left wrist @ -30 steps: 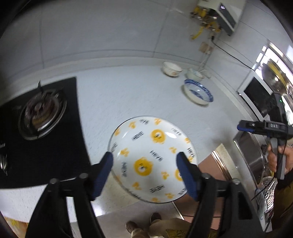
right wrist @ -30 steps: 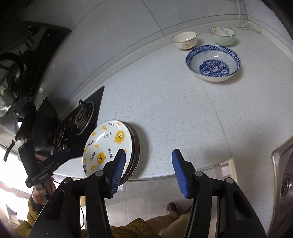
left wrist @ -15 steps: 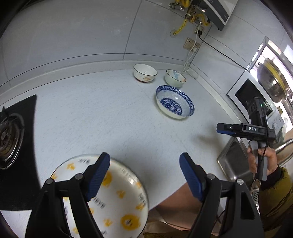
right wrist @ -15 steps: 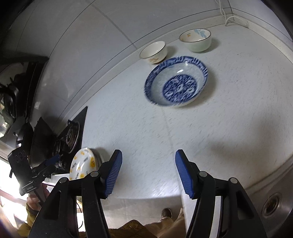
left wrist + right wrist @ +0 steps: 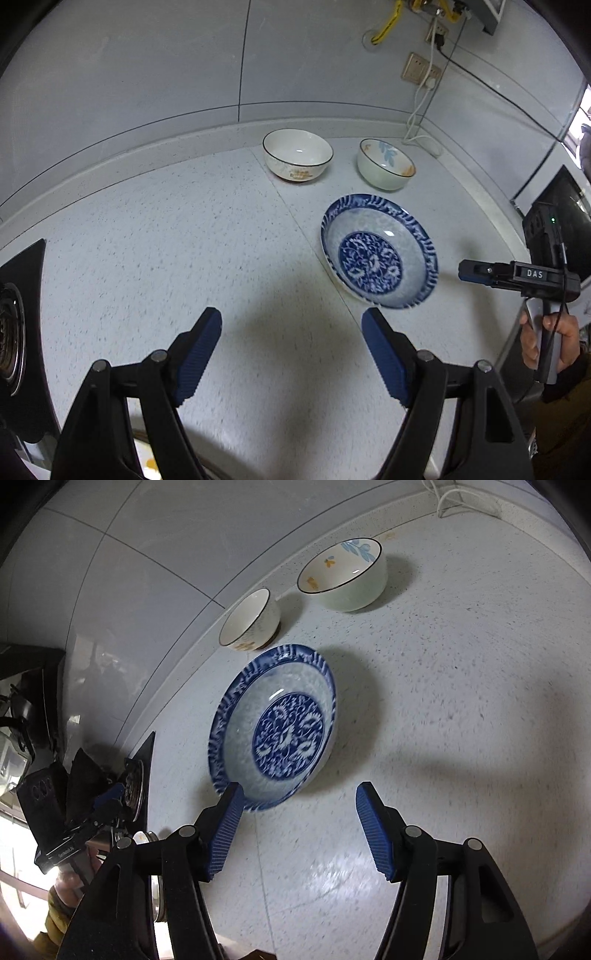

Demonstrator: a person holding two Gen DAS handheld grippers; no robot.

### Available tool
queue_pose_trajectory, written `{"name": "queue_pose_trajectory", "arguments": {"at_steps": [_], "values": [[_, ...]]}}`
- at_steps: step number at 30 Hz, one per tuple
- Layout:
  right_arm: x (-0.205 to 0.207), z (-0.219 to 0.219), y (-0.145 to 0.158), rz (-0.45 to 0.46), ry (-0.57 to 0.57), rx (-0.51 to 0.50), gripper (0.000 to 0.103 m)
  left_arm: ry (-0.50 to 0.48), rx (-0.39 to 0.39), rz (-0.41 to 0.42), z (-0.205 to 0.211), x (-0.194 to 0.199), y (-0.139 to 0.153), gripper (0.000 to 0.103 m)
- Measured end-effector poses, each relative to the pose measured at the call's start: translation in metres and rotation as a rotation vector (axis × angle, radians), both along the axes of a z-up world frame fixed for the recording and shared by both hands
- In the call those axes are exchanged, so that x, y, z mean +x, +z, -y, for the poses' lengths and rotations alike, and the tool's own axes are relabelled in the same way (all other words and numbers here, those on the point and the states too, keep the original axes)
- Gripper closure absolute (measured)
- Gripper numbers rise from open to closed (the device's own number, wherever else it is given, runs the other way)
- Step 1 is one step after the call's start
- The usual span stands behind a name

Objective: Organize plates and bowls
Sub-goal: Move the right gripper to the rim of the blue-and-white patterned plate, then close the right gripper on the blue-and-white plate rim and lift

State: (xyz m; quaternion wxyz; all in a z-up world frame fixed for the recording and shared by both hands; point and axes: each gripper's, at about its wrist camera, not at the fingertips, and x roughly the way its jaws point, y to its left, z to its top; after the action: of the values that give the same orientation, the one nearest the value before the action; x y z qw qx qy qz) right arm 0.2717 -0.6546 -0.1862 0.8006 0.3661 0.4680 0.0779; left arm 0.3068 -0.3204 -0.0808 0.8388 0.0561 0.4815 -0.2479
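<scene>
From my left wrist camera, the left gripper (image 5: 291,350) hangs over the bare middle of the counter (image 5: 166,258), jaws spread wide with nothing between them. The blue patterned bowl (image 5: 378,251) sits ahead and to the right, well in from the counter's front edge. Behind it, close to the back edge by the wall, stand the white bowl (image 5: 297,155) and the floral bowl (image 5: 386,164), apart from each other; I take that back strip to be where the small ones are parked. The right gripper (image 5: 476,272) reaches in from the right edge, near the blue bowl's rim. A stove (image 5: 14,332) lies at the left end.

From my right wrist camera, the right gripper (image 5: 299,827) is also wide apart and holds nothing. Its left pad sits just beside the near rim of the blue patterned bowl (image 5: 275,725); with the blur I cannot tell whether it touches. I judge I am lining up to pinch that rim, since the bowl is the nearest loose piece. The white bowl (image 5: 249,622) and floral bowl (image 5: 343,574) stand beyond it, and the left gripper (image 5: 109,797) shows at the left.
</scene>
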Motion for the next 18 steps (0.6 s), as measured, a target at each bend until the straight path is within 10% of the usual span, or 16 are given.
{"name": "queue_pose_trajectory", "arguments": {"at_steps": [18], "values": [[0.079, 0.022, -0.046, -0.002, 0.101, 0.091, 0.045, 0.065, 0.01, -0.193, 0.073, 0.09, -0.081, 0.027]]}}
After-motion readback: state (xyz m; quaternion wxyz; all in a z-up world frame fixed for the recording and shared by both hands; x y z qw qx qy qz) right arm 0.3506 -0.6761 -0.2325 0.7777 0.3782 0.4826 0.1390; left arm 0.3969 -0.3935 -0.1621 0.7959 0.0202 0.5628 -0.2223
